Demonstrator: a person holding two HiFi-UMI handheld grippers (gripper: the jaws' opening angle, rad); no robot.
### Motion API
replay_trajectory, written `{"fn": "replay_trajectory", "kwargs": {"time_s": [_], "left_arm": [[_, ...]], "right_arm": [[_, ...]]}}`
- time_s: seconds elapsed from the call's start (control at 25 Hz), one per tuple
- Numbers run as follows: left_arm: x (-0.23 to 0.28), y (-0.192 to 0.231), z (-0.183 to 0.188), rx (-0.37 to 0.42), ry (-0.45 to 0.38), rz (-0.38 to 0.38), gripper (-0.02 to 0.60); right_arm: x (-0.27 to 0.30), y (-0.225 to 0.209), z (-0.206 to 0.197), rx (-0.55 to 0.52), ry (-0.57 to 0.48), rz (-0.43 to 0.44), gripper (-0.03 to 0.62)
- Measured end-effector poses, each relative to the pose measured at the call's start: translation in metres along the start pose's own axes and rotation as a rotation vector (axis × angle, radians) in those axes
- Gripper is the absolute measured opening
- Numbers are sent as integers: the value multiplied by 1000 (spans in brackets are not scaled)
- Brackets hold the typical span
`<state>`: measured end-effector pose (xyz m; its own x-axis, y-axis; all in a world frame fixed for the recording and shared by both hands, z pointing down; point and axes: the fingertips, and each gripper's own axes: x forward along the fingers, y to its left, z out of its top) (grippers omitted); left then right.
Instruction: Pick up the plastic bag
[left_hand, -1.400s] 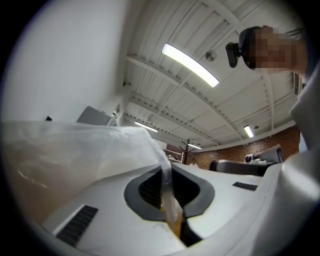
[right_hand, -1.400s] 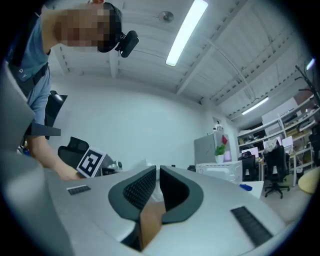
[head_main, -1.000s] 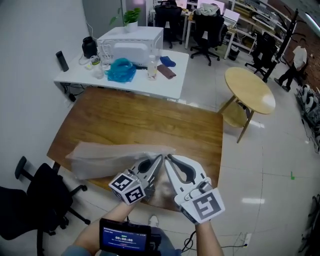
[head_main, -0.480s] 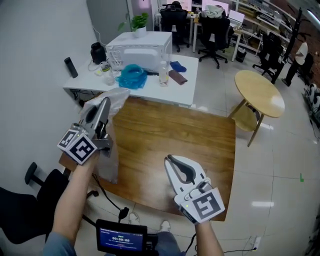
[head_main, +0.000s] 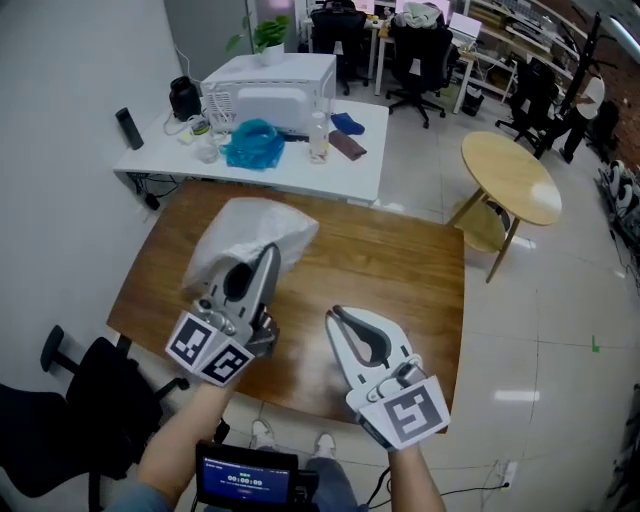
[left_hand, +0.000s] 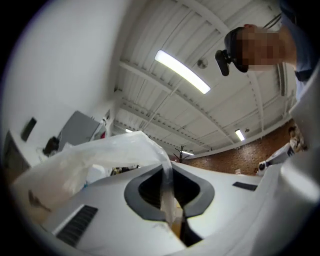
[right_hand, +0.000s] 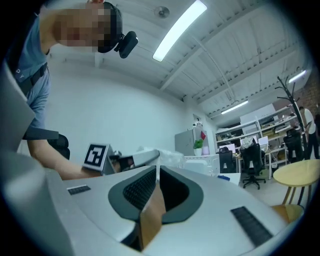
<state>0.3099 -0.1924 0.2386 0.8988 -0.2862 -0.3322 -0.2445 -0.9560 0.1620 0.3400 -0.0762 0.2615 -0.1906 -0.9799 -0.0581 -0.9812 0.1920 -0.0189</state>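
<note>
In left gripper (head_main: 270, 252), plastic bag (head_main: 243, 230)

Wooden table (head_main: 390, 265) stands on pale tiled floor (head_main: 545, 330).

Plastic bag (head_main: 250, 238): translucent, milky white.
Left gripper (head_main: 271, 252): light grey shell, dark grey inner lining; black-and-white square markers on its cube.
Right gripper (head_main: 331, 318): light grey shell, dark grey inner lining; black-and-white square marker on its cube.
Table (head_main: 390, 270): medium brown, wood grain, glossy.
Desk (head_main: 345, 165): white.
Microwave (head_main: 270, 90): white.
Crumpled item (head_main: 250, 143) on desk: bright blue.
Round table (head_main: 510, 180): pale yellow wood.
Office chair (head_main: 80, 400): black.
Floor (head_main: 560, 330): light grey tiles, glossy.
</note>
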Motion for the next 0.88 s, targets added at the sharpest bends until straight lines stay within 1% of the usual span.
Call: {"fn": "replay_trajectory", "kwargs": {"time_s": [0.08, 0.16, 0.24, 0.32, 0.52, 0.6, 0.68, 0.8, 0.88], "left_arm": [[-5, -21, -60, -102, 71, 1, 2], [-8, -42, -110, -178, 143, 4, 2], [-10, -59, -149, -241, 196, 11, 2], [-11, -72, -177, -308, 232, 24, 2], [-14, -96, -221, -501, 307, 59, 0], [-18, -105, -233, -589, 335, 74, 17], [-20, -115, -243, -669, 355, 78, 50], [-25, -127, -254, -753, 385, 75, 154], [-30, -138, -261, -791, 412, 61, 169]], "right_arm": [[-11, -7, -4, -9, 21, -18, 32], [-23, -15, -9, -13, 39, -34, 34], [-34, -21, -16, -11, 53, -48, 32], [-46, -27, -23, -2, 67, -63, 34], [-70, -40, -39, 23, 89, -87, 34], [-77, -43, -42, 30, 87, -92, 34], [-82, -44, -43, 34, 84, -93, 34], [-85, -45, -43, 36, 81, -93, 32], [-89, -45, -44, 43, 82, -97, 34]]}}
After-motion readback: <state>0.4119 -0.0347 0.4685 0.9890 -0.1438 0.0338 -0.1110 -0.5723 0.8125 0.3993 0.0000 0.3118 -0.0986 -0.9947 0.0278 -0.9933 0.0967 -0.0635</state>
